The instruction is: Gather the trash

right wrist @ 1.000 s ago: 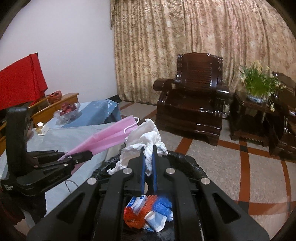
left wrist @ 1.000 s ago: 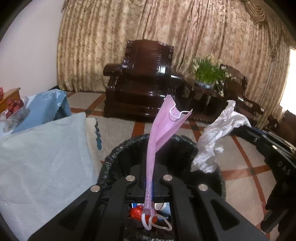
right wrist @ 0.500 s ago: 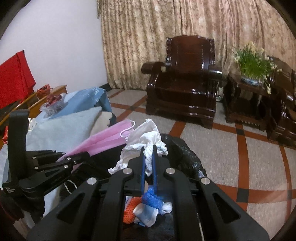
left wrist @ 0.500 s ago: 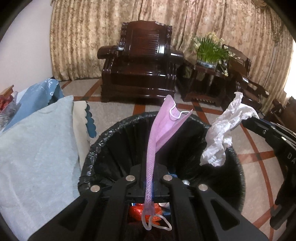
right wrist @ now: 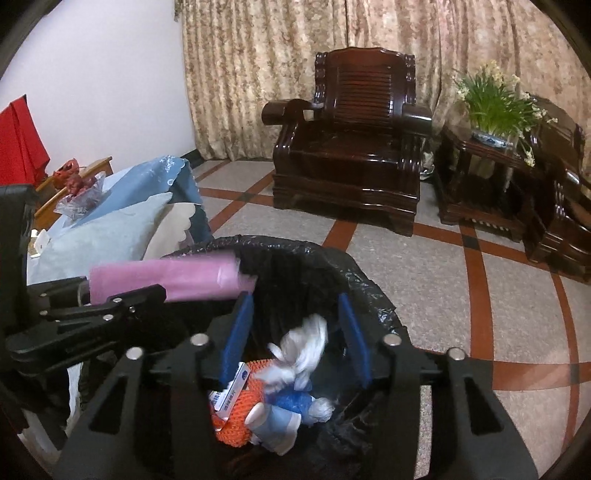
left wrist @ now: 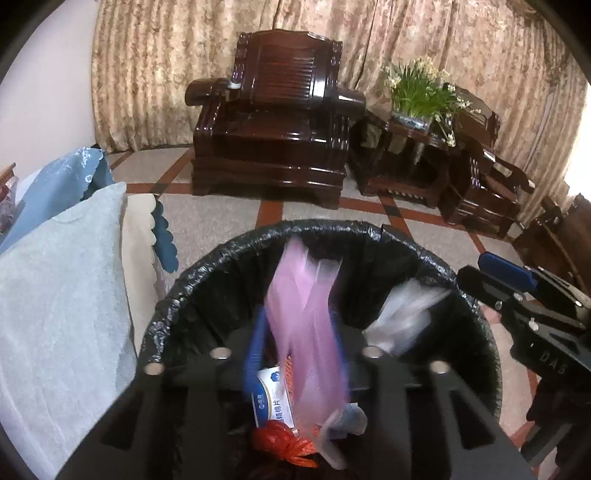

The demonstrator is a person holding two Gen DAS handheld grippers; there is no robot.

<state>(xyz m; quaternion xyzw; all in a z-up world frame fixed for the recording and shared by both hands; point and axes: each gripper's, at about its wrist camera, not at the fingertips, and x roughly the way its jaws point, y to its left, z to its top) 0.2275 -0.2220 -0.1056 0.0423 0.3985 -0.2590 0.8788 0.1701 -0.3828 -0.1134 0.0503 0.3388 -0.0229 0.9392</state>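
Both grippers hang over the black-lined round trash bin (left wrist: 369, 230) so waste drops in. The left gripper (left wrist: 297, 347) is opening, its blurred pink pleated face mask (left wrist: 308, 325) slipping free between the jaws; the right gripper (right wrist: 293, 338) is opening too, its crumpled white tissue (right wrist: 306, 349) falling below.

Gold patterned curtains (left wrist: 295, 22) hang across the far wall, beside a plain pale wall (right wrist: 110, 74) on the left. A dark carved wooden armchair (left wrist: 273, 122) stands on the speckled floor (right wrist: 406, 266), which red bands cross. Beside it a dark side table (left wrist: 413, 155) carries a flowering green plant (left wrist: 421, 88). Daylight glows at the right edge.
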